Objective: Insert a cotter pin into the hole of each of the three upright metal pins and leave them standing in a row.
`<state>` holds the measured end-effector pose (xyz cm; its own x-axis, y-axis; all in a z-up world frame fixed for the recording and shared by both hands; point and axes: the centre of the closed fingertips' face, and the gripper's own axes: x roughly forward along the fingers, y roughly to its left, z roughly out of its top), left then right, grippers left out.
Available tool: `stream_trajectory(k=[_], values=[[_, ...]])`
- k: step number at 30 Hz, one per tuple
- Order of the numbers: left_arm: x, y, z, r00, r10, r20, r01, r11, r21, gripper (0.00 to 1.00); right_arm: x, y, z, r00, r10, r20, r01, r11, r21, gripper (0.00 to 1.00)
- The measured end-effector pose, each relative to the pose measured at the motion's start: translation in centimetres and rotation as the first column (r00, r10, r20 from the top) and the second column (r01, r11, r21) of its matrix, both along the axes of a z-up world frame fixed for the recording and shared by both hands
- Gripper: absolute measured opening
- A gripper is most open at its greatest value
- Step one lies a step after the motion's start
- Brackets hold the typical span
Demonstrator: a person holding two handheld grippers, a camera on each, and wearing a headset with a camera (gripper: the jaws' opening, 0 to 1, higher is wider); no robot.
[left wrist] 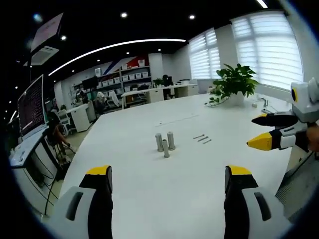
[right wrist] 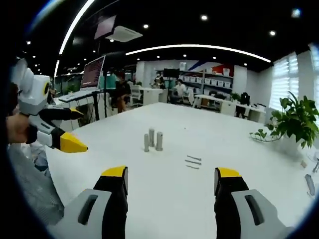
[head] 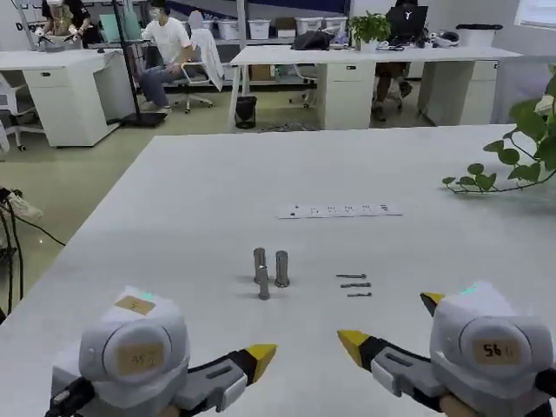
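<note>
Holds the left tool [left wrist: 168, 172] low over the near part of the white counter [head: 156, 261], yellow-tipped jaws wide apart with nothing between them. Holds the right tool [right wrist: 172, 173] at the same height on the other side, well apart from the left, jaws likewise spread and empty. Catches each tool in the other's gripper view too, at the edge of the picture, touching nothing. Looks ahead past both tools to the three metal pins [head: 268, 271], standing upright near mid-counter in a tight cluster rather than a row: two side by side at the back, the third just in front and between them. Cannot tell at this size whether they touch, nor where their holes are. Finds the three cotter pins [head: 354, 285] just to the right of that cluster, lying flat on the counter, roughly parallel, stacked one behind another, none set in a metal pin. Shows further out a flat socket strip [head: 339, 210] in the counter top, and a leafy plant [head: 530, 152] at the far right edge.
</note>
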<state>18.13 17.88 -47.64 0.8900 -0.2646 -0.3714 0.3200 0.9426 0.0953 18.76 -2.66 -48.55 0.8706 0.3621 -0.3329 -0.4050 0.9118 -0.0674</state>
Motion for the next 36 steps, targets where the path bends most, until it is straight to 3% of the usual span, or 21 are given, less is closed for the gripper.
stream_trajectory(k=[13,21,23,30,36], values=[[-0.01,0.19,-0.02,1.000,0.007,-0.012,-0.007,1.000,-0.022,0.91,0.29,0.18,0.27,1.000,-0.004,-0.010,0.004,1.000,-0.006,0.70],[-0.02,0.23,-0.02,1.000,0.004,-0.012,-0.004,1.000,-0.022,0.91,0.31,0.25,0.51,1.000,-0.004,0.000,0.004,1.000,-0.024,0.69],[0.00,0.13,0.07,1.000,0.004,-0.010,-0.004,0.999,-0.041,0.91,0.35,0.21,0.44,1.000,-0.004,0.001,0.004,1.000,-0.029,0.69],[0.13,0.27,0.21,1.000,0.004,-0.004,-0.004,0.999,-0.049,0.90,0.49,0.26,0.59,1.000,-0.018,-0.005,0.018,1.000,0.004,0.68],[0.23,0.46,0.14,1.000,0.009,-0.011,-0.009,0.998,-0.067,0.88,0.68,0.36,0.90,1.000,-0.015,0.004,0.015,1.000,-0.004,0.67]])
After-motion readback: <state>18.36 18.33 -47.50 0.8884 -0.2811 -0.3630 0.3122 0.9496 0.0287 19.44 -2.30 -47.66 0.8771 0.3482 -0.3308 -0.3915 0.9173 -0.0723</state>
